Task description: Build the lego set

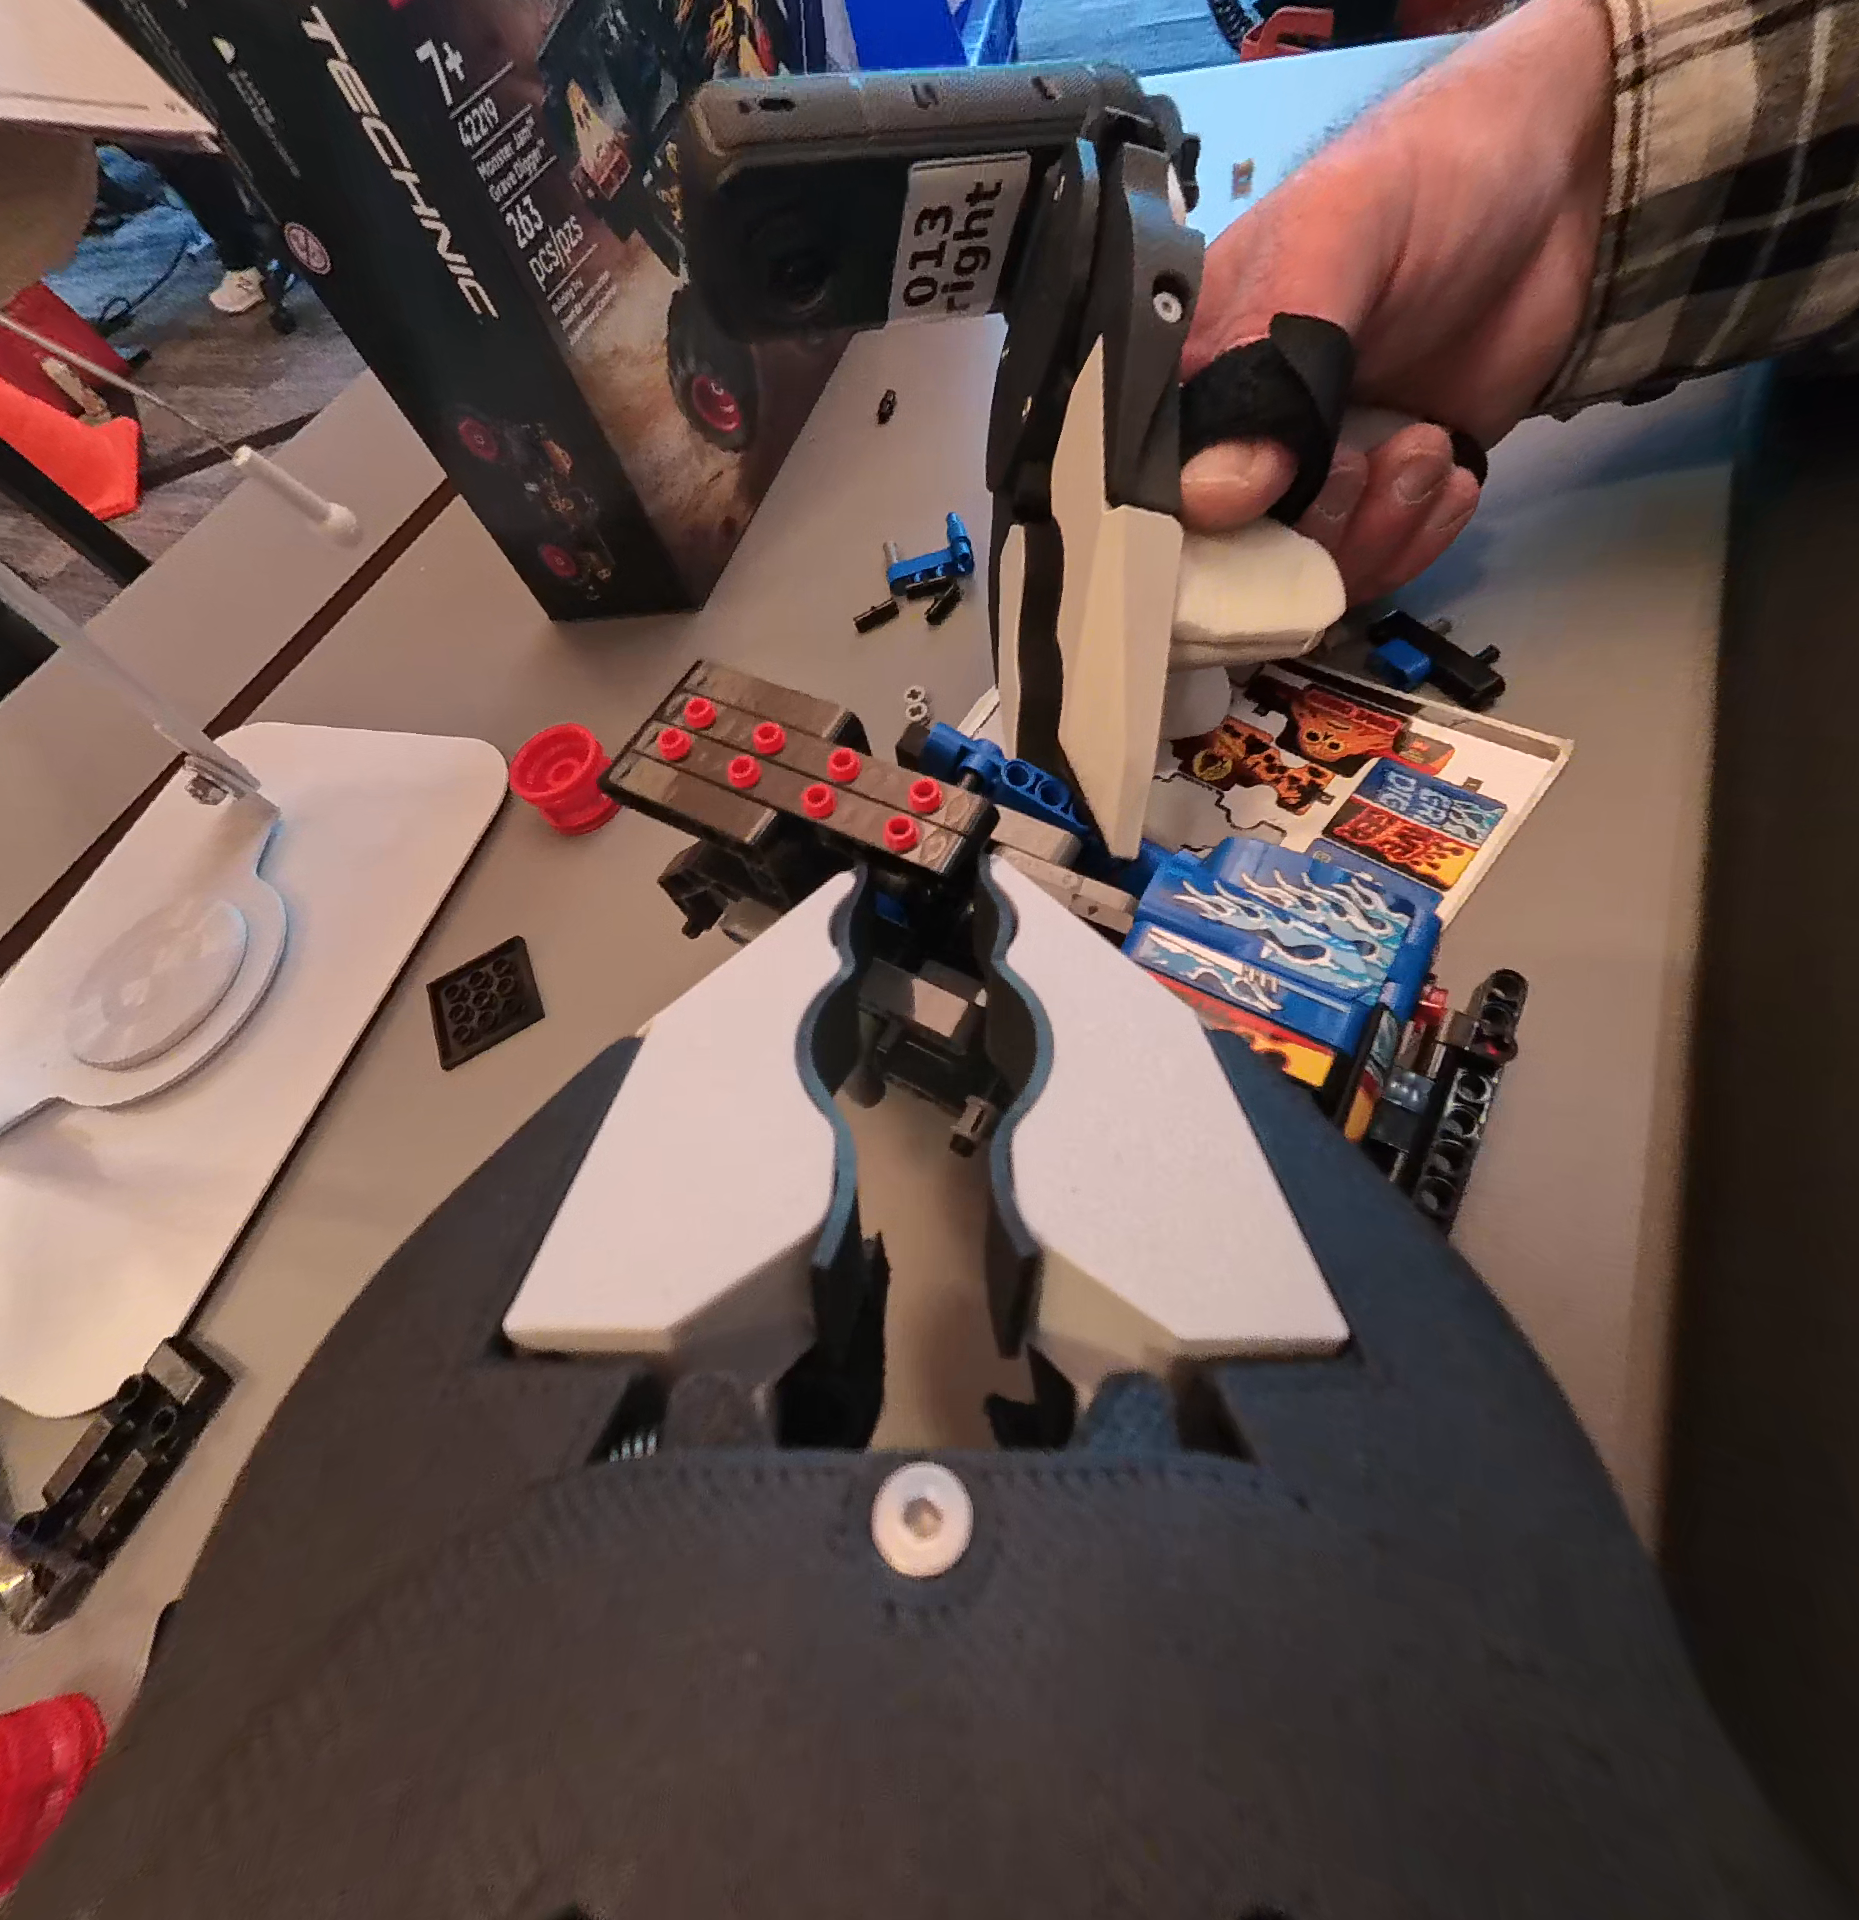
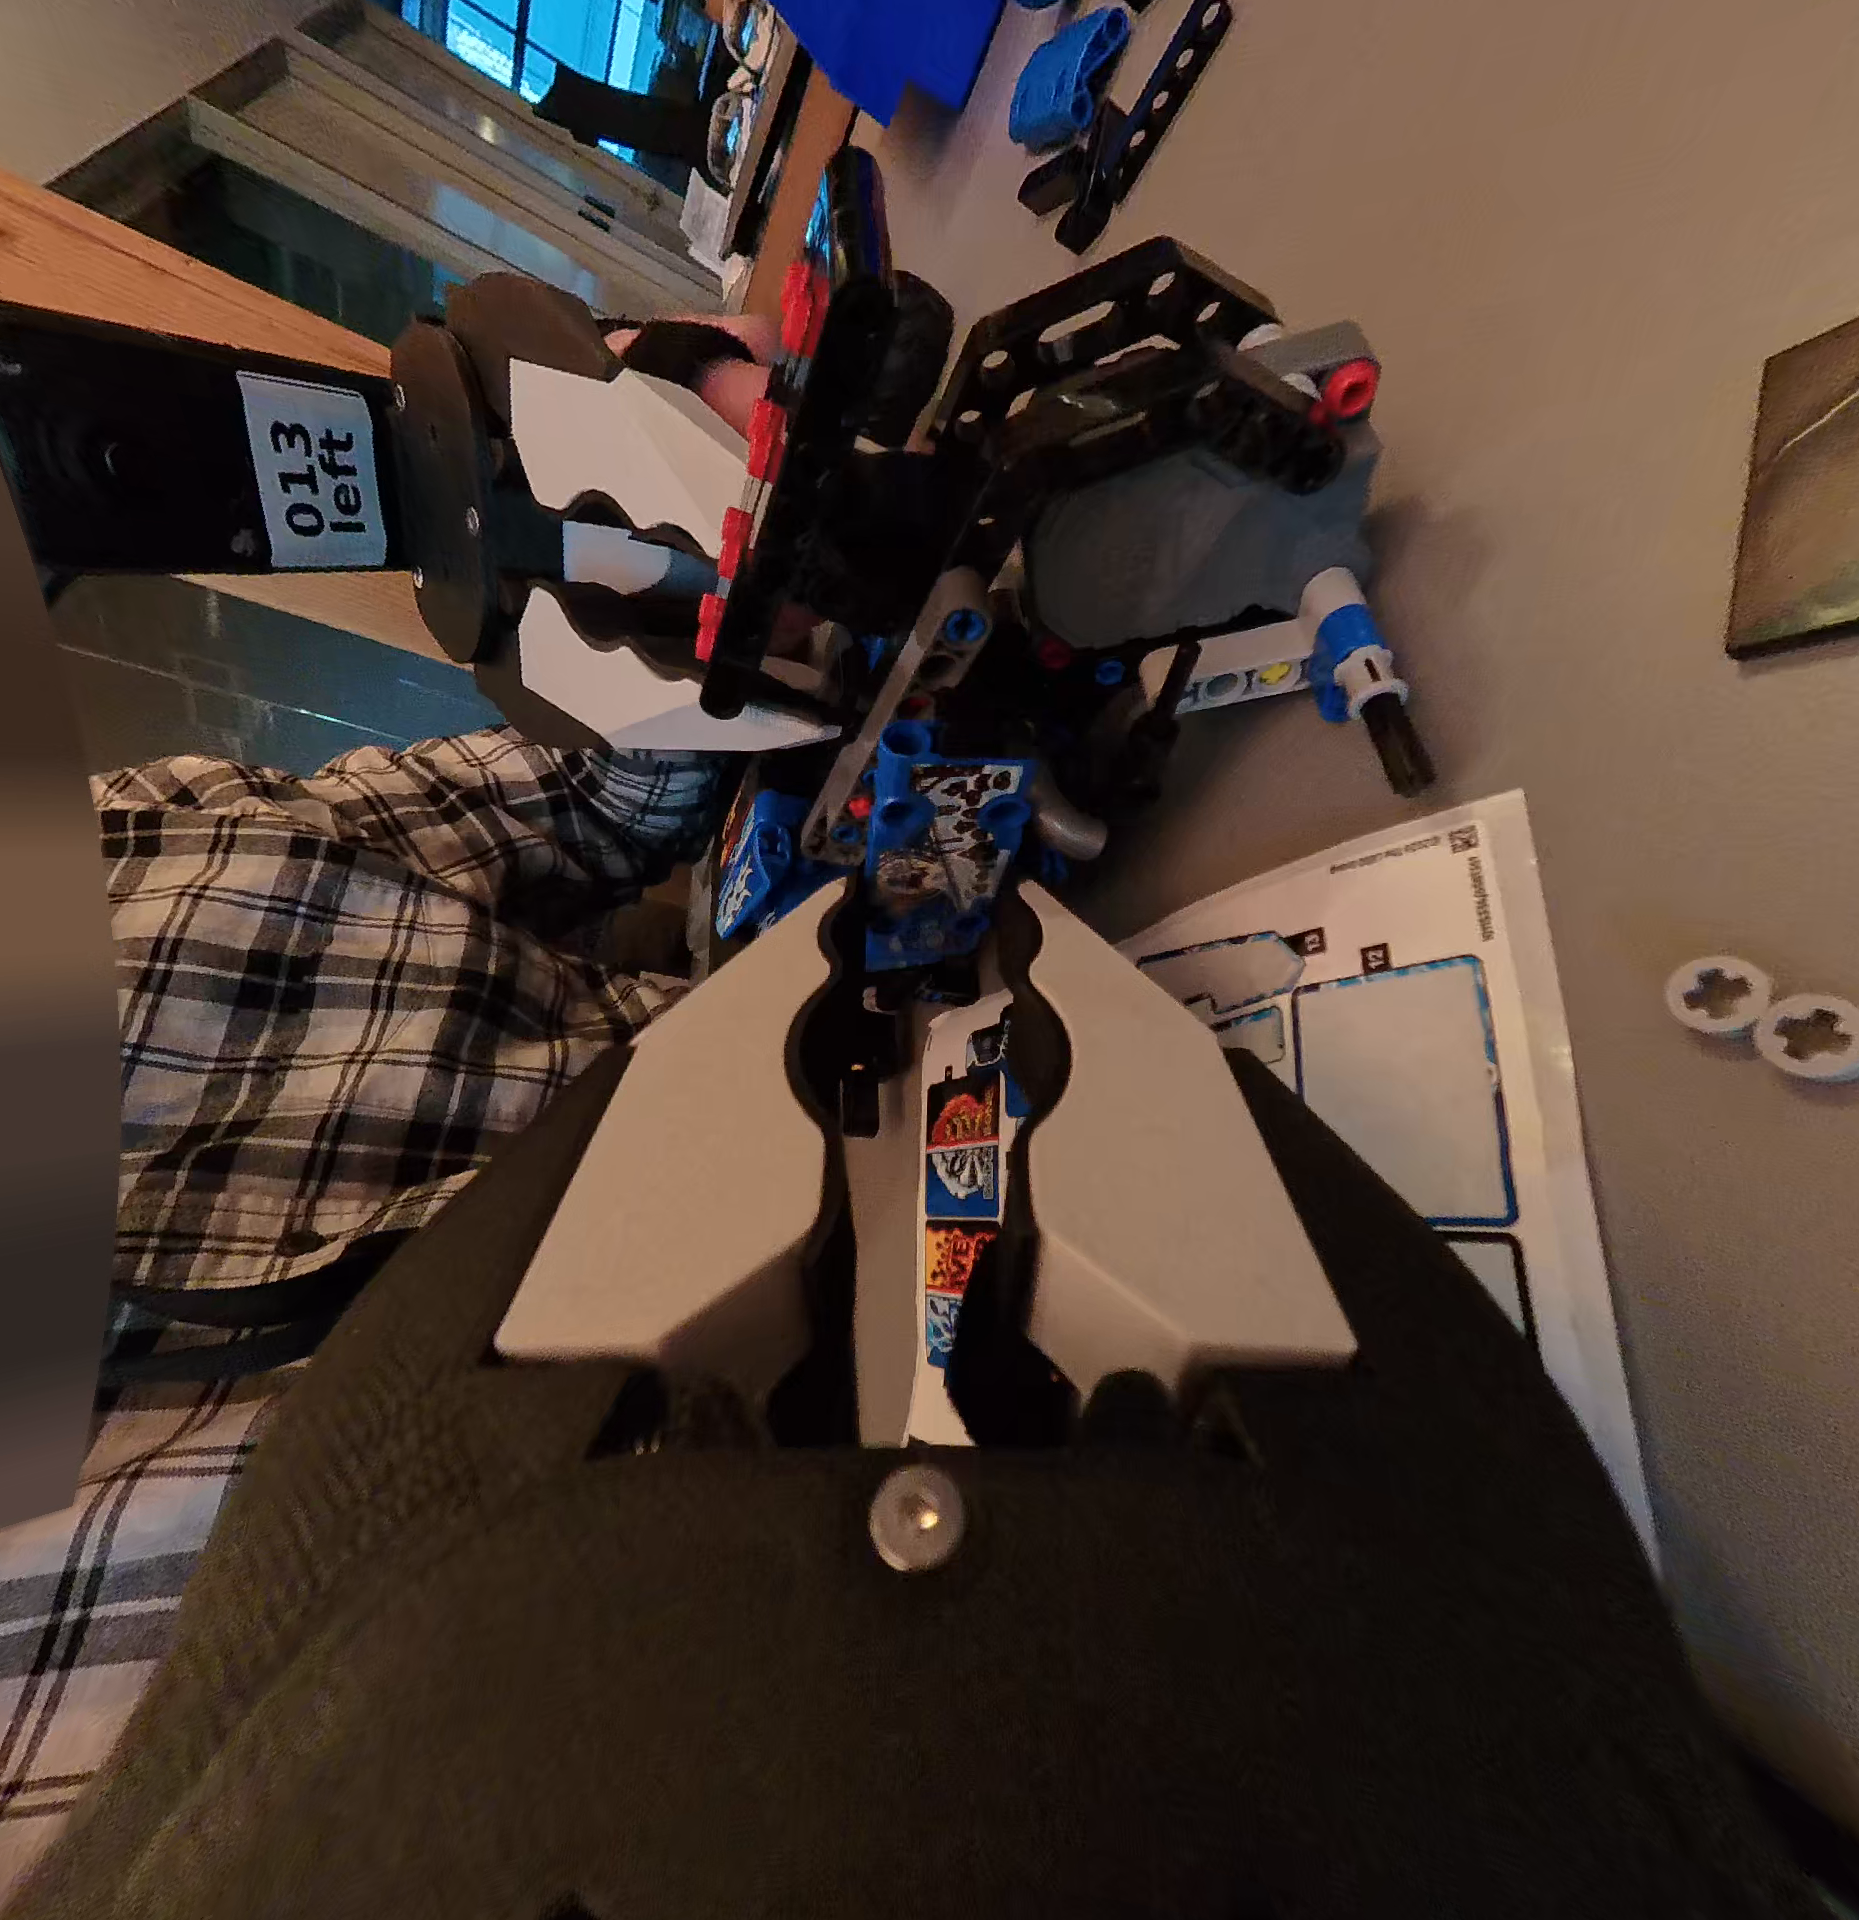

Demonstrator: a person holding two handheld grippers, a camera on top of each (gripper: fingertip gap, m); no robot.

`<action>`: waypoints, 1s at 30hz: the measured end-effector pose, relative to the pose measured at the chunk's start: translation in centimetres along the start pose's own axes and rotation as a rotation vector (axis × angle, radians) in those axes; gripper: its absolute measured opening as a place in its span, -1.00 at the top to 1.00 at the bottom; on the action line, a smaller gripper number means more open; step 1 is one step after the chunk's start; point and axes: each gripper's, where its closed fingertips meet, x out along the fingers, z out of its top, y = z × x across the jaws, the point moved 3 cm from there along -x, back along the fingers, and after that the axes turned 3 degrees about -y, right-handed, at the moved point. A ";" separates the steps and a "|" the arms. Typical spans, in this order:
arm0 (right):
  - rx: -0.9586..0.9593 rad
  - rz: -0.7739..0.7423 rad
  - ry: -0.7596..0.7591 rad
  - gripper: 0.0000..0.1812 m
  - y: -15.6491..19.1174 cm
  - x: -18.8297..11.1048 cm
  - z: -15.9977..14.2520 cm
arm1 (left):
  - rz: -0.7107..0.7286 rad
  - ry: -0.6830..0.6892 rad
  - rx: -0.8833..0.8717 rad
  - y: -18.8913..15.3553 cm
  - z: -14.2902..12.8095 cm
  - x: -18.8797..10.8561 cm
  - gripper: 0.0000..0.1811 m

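The part-built Lego model [image 1: 800, 790] has a black plate with red studs on top, black frames and blue flame-patterned panels [image 1: 1289, 935]. It is held tilted over the grey table. My left gripper [image 1: 920, 883] is shut on a black part of the model just under the studded plate. My right gripper [image 1: 1107, 821] comes down from above, held by a hand, and is closed on the model's blue end. In the right wrist view my right gripper [image 2: 930, 909] pinches a blue stickered panel [image 2: 946, 831]. The left gripper [image 2: 738, 592] grips the studded plate [image 2: 769, 468] from the left.
A black Lego box [image 1: 468, 312] stands at the back. A sticker sheet [image 1: 1403, 790] lies at right. A red wheel hub [image 1: 561, 779], a small black plate [image 1: 485, 997], loose pins [image 1: 925, 571] and a white stand base [image 1: 177, 935] lie around. Two white round pieces [image 2: 1777, 1023] lie apart. The grippers' ends are close to 4 centimetres from one another. The red wheel hub [image 1: 561, 779] is about 15 centimetres from both grippers' fingertips.
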 end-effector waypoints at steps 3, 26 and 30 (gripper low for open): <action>-0.007 0.017 0.032 0.74 0.1 -0.1 -0.3 | -0.011 -0.002 -0.001 -0.2 0.0 0.0 0.79; -0.026 -0.006 -0.023 0.73 1.6 1.1 0.5 | 0.041 0.043 -0.093 -1.1 0.8 -3.0 0.31; -0.023 0.010 -0.038 0.71 2.9 2.0 0.9 | 0.047 0.091 -0.190 -1.8 0.1 -4.7 0.11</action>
